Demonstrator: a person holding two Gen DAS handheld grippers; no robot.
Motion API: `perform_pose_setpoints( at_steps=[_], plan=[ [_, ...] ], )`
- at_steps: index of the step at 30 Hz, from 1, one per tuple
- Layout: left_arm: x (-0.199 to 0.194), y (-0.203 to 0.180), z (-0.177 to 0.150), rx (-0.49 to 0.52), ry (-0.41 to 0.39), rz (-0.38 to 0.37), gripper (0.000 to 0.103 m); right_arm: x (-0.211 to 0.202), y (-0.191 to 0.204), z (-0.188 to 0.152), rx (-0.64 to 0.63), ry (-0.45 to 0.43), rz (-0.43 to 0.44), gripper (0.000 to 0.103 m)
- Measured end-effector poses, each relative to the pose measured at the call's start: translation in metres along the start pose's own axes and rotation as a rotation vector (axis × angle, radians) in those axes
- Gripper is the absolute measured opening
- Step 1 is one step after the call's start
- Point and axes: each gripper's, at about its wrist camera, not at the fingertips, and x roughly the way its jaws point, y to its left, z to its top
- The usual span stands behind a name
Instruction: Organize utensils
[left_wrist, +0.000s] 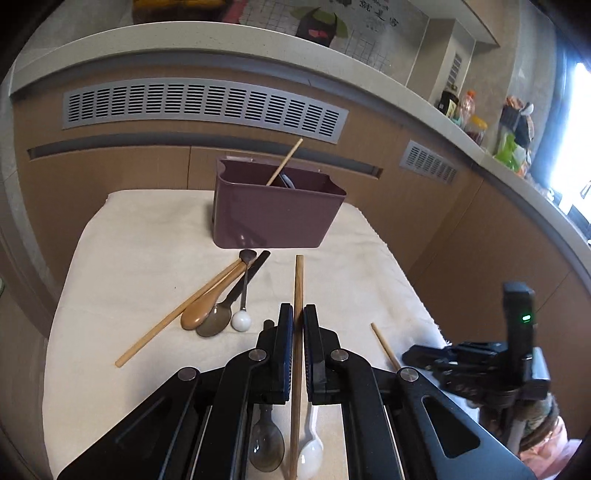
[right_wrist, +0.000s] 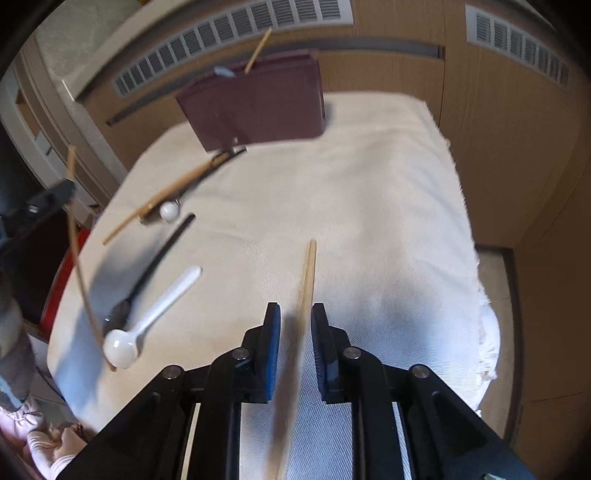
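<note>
chopstick (left_wrist: 298, 291) pinched in left tool (left_wrist: 298, 321), lifted over table (left_wrist: 129, 258) | second chopstick (right_wrist: 308, 280) between right tool (right_wrist: 295, 321) jaws, spread, no grip | bin (left_wrist: 273, 218) beyond | risk: thin stick pivoting, slipping before bin

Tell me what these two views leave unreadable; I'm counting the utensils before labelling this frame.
- Holder contents, left wrist view: its front wall hides all but one chopstick and a grey sliver.
- Right gripper, right wrist view: its chopstick blurs; contact with the pads unclear.
- Dark spoon and white spoon, left wrist view: left gripper covers their handles.
</note>
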Motion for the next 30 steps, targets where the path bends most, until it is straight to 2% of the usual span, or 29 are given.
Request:
perform_pose_setpoints(
  at_steps=[2, 4, 5, 6, 9, 13, 19, 25, 30],
  plan=[
    [-0.003, 0.004, -0.002, -0.008, -0.003, -0.006, 0.005, 0.014, 0.005, 0.001, -0.017, 0.043, -0.045, 0.018],
    [-0.006, 0.005, -0.005, -0.013, -0.004, -0.009, 0.005, 0.017, 0.015, 0.0, -0.076, 0.034, -0.093, 0.018],
    [-0.007, 0.006, -0.005, -0.015, -0.006, -0.011, 0.005, 0.018, 0.022, 0.0, -0.115, 0.04, -0.119, 0.01],
    [-0.008, 0.007, -0.006, -0.018, -0.009, -0.013, 0.005, 0.016, 0.025, -0.001, -0.132, 0.036, -0.122, 0.007],
    [-0.015, 0.008, -0.008, -0.02, -0.016, -0.017, 0.005, 0.005, 0.031, 0.001, -0.145, 0.012, -0.104, 0.007],
    [-0.026, 0.002, -0.012, -0.001, -0.025, -0.02, 0.005, -0.03, 0.031, 0.005, -0.113, -0.088, -0.067, 0.006],
    [-0.05, -0.01, -0.021, 0.033, -0.042, -0.045, 0.006, -0.07, 0.042, 0.002, -0.135, -0.199, -0.063, 0.006],
    [-0.076, -0.021, -0.036, 0.066, -0.037, -0.032, 0.006, -0.091, 0.047, -0.005, -0.154, -0.247, -0.051, 0.006],
    [-0.081, -0.023, -0.056, 0.086, 0.009, -0.01, 0.006, -0.094, 0.047, -0.01, -0.163, -0.252, -0.047, 0.006]
  ],
)
